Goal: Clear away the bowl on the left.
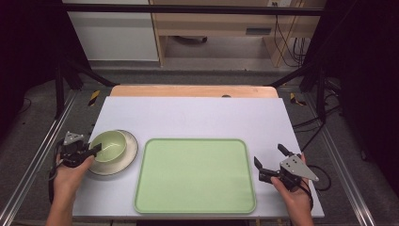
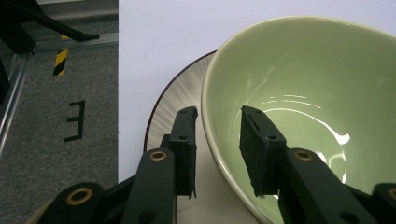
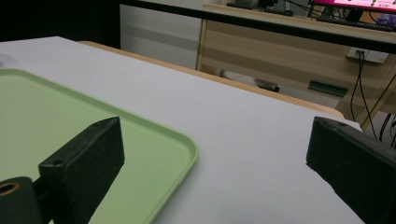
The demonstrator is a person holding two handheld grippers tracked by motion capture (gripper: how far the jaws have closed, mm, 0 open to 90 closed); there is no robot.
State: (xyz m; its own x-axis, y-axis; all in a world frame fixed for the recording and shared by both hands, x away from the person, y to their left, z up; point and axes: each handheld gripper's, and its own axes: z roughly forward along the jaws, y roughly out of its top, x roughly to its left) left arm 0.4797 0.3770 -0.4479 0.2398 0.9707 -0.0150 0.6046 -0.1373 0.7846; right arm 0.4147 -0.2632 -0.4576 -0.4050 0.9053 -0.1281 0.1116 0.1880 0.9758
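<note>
High view, left to right: the left gripper [image 1: 96,149] straddles the near rim of the green bowl [image 1: 109,145], jaws not yet pressing it; the bowl sits on a plate [image 1: 130,155] left of the tray [image 1: 195,175]. The right gripper [image 1: 268,157] hangs wide apart, empty.

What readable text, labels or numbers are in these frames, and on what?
"E"-shaped black tape mark on the grey floor left of the table: it reads as a letter E or a mirrored 3; which it is I cannot tell.
Monitor at the top right of the right gripper view: screen content too blurred to read.
Green bowl, plate, green tray: no text.
</note>
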